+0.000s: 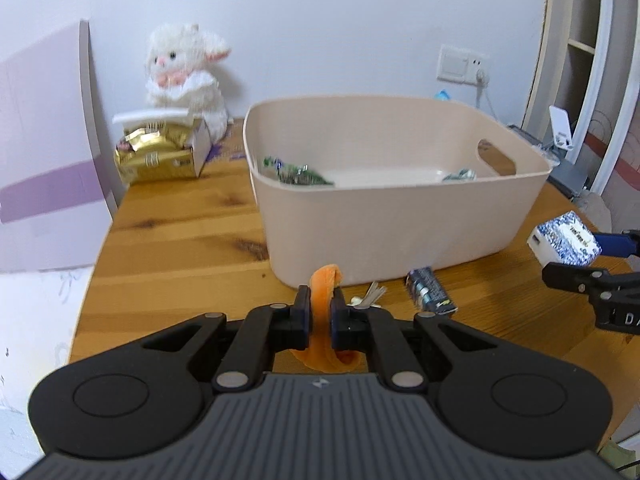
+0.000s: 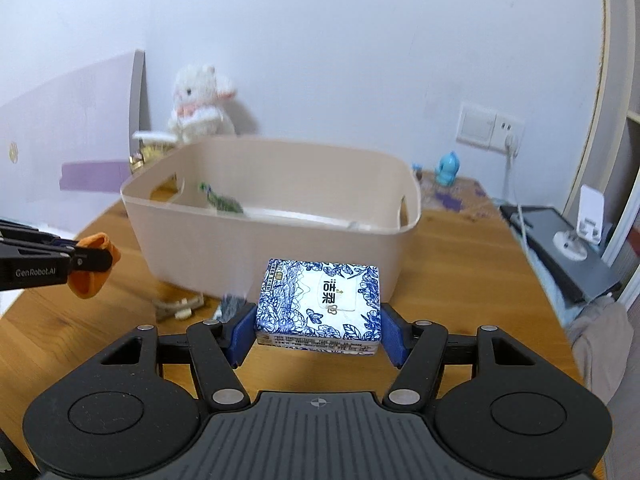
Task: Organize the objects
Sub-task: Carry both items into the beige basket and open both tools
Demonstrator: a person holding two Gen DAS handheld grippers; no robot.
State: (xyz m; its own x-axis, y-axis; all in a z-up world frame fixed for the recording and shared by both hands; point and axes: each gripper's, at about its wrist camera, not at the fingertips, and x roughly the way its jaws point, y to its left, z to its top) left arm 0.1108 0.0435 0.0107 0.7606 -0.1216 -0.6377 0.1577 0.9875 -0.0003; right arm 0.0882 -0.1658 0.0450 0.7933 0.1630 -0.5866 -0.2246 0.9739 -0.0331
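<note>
The tissue pack, clamped in our right gripper, hangs before the bin; our left gripper pinches orange cloth, which could snag the rim.

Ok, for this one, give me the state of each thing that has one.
Left claw: shut on orange cloth, lifted.
Right claw: shut on tissue pack, lifted.
Beige bin: upright, open-topped, a few small items inside.
Battery pack: lying on table before the bin.
Keys: lying on table.
Plush bunny: sitting upright.
</note>
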